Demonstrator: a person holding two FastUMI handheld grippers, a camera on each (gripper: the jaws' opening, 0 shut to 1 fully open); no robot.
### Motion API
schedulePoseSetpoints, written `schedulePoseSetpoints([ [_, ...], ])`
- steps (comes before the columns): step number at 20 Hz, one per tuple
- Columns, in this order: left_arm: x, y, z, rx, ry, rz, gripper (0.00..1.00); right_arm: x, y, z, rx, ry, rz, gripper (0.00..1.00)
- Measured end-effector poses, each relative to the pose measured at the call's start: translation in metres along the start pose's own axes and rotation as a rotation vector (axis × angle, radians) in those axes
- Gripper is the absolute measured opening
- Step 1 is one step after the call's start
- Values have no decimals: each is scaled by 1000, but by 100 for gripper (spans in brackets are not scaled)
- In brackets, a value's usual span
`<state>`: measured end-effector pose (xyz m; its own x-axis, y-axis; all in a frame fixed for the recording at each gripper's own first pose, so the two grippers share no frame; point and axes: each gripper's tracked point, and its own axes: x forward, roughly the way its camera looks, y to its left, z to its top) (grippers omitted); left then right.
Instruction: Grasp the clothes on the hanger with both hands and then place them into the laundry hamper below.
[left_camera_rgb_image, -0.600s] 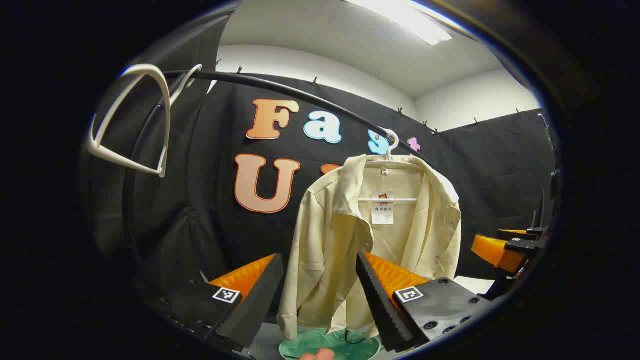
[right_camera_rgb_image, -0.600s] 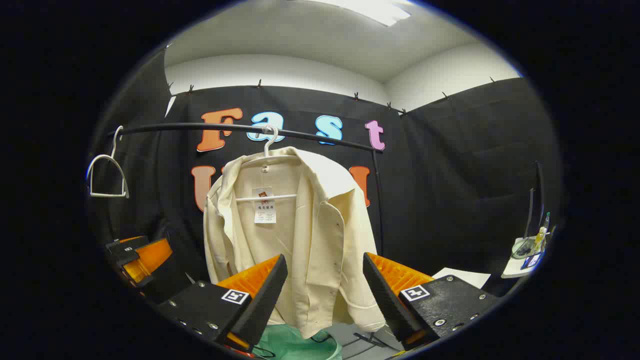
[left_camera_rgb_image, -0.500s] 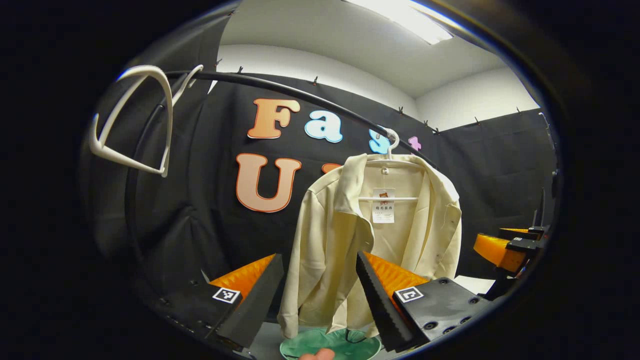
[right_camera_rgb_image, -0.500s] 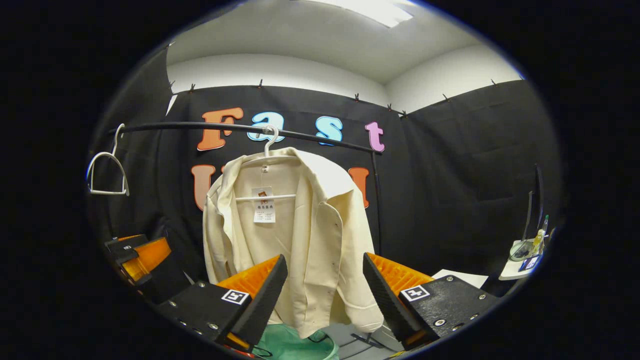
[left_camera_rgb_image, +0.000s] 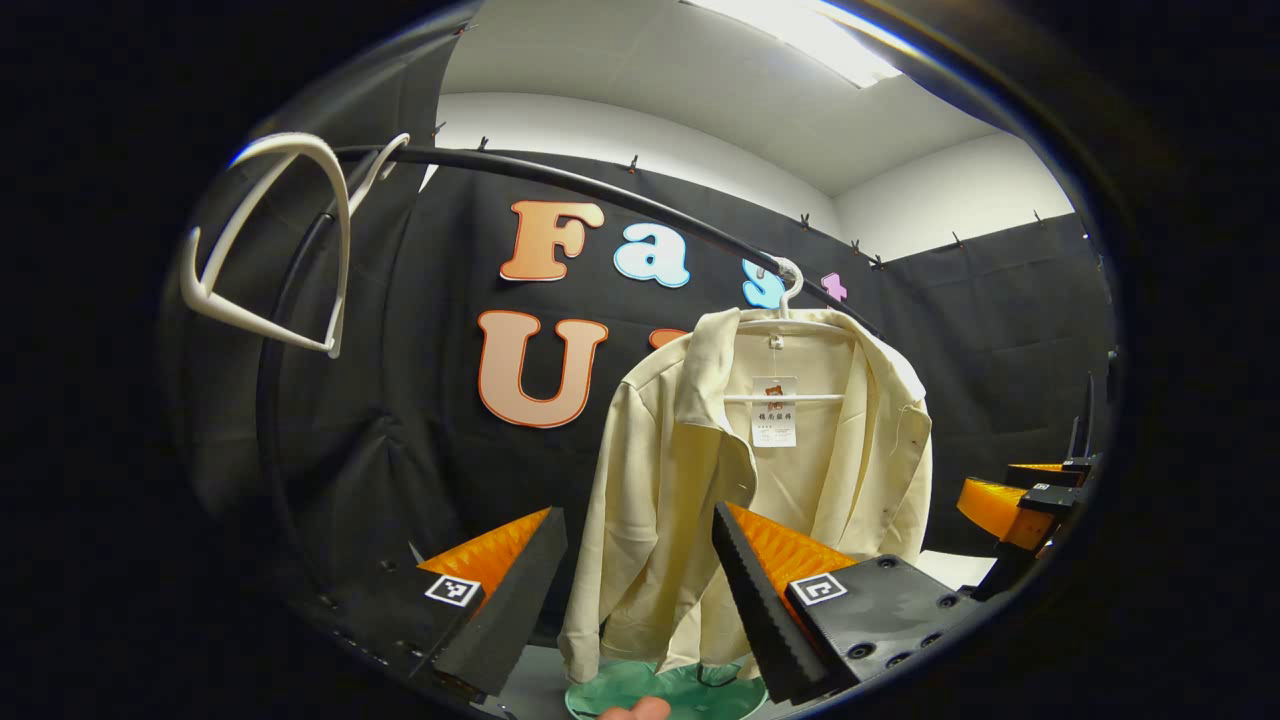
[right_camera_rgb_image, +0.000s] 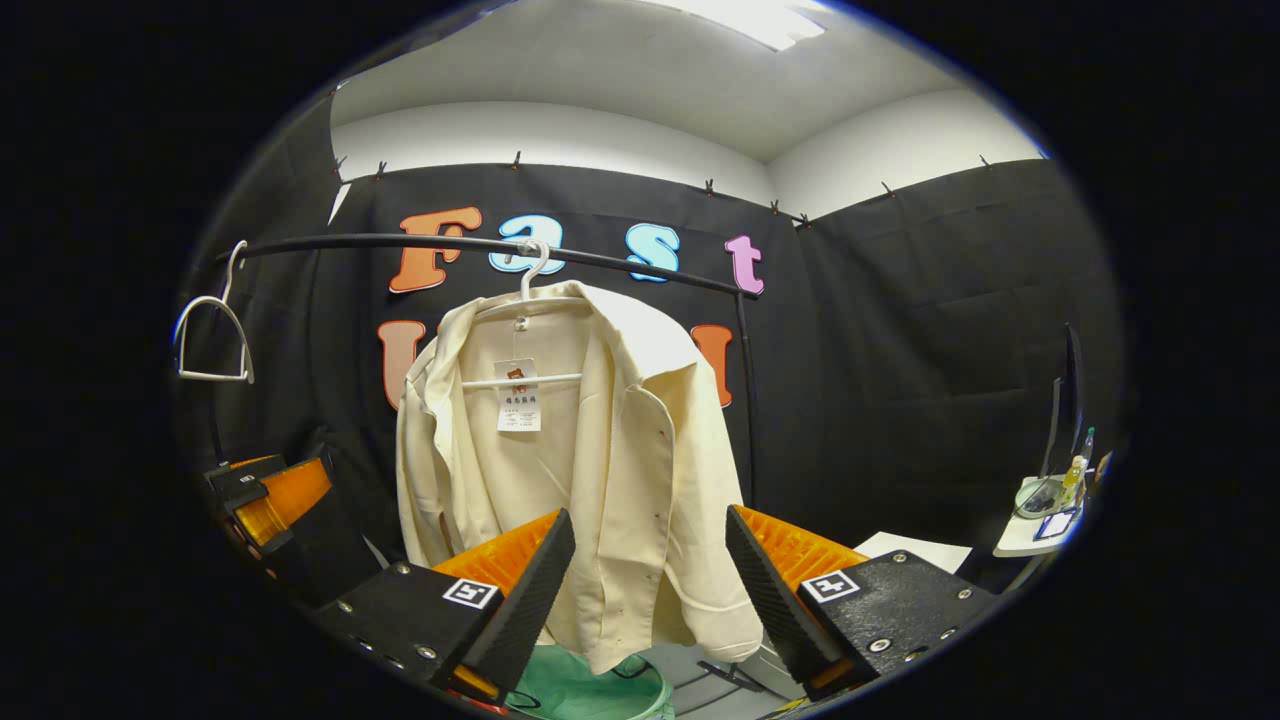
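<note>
1. Left gripper view: my left gripper (left_camera_rgb_image: 640, 590) is wide apart, with nothing between its 2 fingers (left_camera_rgb_image: 505, 600).
2. Past those fingers hangs the cream shirt (left_camera_rgb_image: 700, 480). It is apart from my gripper, not touched.
3. The shirt sits on a white hanger (left_camera_rgb_image: 785, 300), hooked over a black rail (left_camera_rgb_image: 560, 185).
4. Under the shirt is the green laundry hamper (left_camera_rgb_image: 670, 693). The shirt's bottom edge hangs just above its rim.
5. A bit of my hand (left_camera_rgb_image: 630, 710) peeks in at the very bottom.
6. A second white hanger (left_camera_rgb_image: 275, 240) hangs bare at the far left of the rail.
7. My other gripper shows at the right edge of this view, well apart from the shirt.
8. Right gripper view: my right gripper (right_camera_rgb_image: 650, 590) is also let go wide, holding nothing.
9. The cream shirt (right_camera_rgb_image: 570, 470) hangs in front of it, between and behind the 2 fingers (right_camera_rgb_image: 520, 600), not touched.
10. The green laundry hamper (right_camera_rgb_image: 580, 690) sits low under the shirt.
11. The bare hanger (right_camera_rgb_image: 212, 335) is far left on the rail (right_camera_rgb_image: 450, 245).
12. A small white table (right_camera_rgb_image: 1035, 525) with little things on it stands far right.
</note>
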<state>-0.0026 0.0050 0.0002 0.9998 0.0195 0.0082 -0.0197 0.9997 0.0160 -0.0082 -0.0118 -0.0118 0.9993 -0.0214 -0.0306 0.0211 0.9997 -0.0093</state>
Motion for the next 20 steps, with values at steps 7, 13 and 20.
schedulePoseSetpoints([
  [7,-2,-1,-3,5,7,-4,100,-2,-5,-6,12,22,-16,94],
  [13,1,-3,-5,-9,15,-10,96,0,-1,-5,7,28,-14,94],
  [20,8,-9,-9,-22,22,-25,96,16,8,-4,7,34,2,94],
])
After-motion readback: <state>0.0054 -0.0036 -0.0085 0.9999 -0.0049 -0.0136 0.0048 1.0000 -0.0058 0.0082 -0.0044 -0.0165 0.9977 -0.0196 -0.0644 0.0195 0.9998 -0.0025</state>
